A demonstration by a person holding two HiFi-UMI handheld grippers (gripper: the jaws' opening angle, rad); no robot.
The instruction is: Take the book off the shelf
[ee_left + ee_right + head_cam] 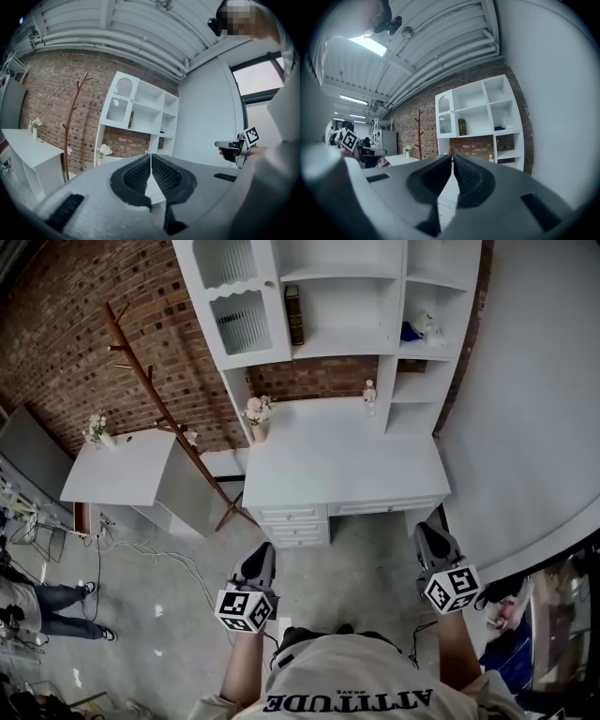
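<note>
Nothing is done yet. The white shelf (337, 345) stands above the counter (319, 465), well ahead of you. Your left gripper (263, 551) and right gripper (427, 532) are both empty, fingers closed, far from it. The book (294, 315) stands upright in the middle compartment, against its left wall, untouched. Its title is too small to read.

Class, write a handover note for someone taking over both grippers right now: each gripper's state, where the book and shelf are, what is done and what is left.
Left gripper: shut, empty, out in front, short of the desk.
Right gripper: shut, empty, also short of the desk.
Book: upright in a compartment of the white shelf above the desk.
Done: nothing yet; the book is untouched.
Left: step closer, open a gripper, grip the book and draw it off the shelf.
</note>
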